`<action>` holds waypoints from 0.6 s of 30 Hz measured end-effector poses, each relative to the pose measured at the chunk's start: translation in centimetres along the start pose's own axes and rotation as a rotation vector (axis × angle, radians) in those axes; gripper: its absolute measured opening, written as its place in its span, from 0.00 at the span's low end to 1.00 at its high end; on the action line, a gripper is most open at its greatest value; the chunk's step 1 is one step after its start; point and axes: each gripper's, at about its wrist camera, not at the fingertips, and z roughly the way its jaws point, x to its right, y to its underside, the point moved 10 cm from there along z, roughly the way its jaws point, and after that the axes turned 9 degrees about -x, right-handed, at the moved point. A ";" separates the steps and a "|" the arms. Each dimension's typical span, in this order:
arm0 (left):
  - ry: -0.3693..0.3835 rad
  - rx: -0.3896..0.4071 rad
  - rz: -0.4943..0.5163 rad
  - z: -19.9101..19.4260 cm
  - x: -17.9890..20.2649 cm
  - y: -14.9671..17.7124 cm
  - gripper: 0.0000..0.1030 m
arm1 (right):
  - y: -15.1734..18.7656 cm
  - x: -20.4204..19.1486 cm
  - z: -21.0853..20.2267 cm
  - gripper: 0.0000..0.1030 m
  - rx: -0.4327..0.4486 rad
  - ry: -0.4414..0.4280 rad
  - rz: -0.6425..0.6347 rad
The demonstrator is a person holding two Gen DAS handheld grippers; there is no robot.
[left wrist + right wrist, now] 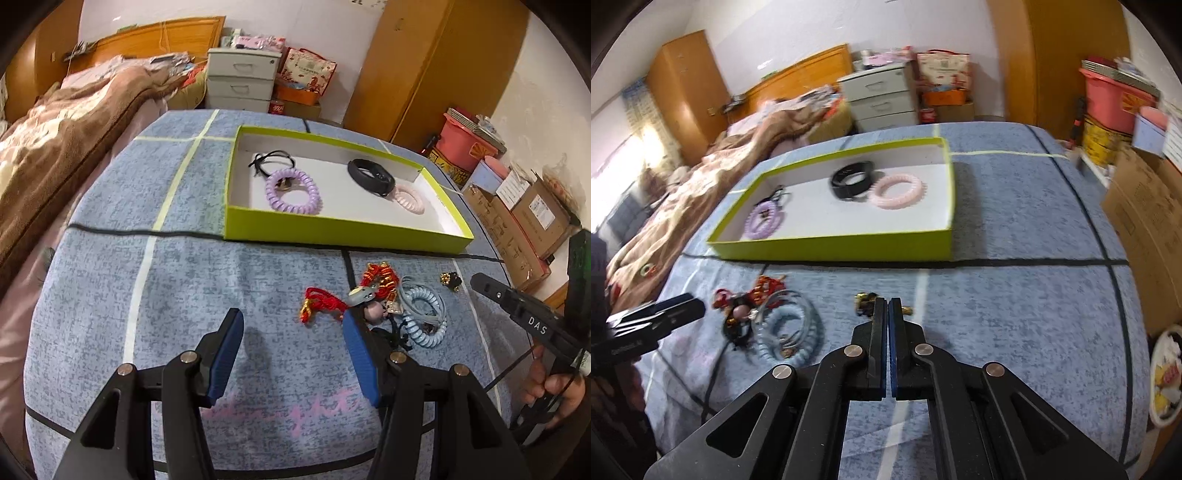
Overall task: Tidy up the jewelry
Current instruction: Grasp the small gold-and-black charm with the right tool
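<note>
A lime-green box (pixel 332 230) (pixel 831 249) with a white floor holds a purple coil band (pixel 293 191) (pixel 761 220), a black tie (pixel 272 161), a black band (pixel 371 176) (pixel 852 180) and a pink coil band (pixel 410 199) (pixel 899 192). On the blue cloth lies a pile: red knotted cords (pixel 380 278) (pixel 768 288), a light-blue coil band (pixel 424 314) (pixel 790 332) and small charms. A gold-and-black piece (pixel 450 279) (pixel 866 301) lies apart. My left gripper (pixel 291 332) is open, just left of the pile. My right gripper (pixel 888 302) is shut and empty, its tips just before the gold piece.
A bed with a brown blanket (pixel 62 147) lies to the left. White drawers (pixel 242 79), a wooden wardrobe (pixel 436 62), a red bucket (pixel 469 142) and cardboard boxes (pixel 532 221) stand beyond the table. A black cable (pixel 147 233) crosses the cloth before the box.
</note>
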 end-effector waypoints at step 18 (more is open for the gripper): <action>0.018 -0.031 -0.026 1.3 -0.6 0.1 0.56 | -0.2 -0.2 2.8 0.22 -0.068 0.125 -0.086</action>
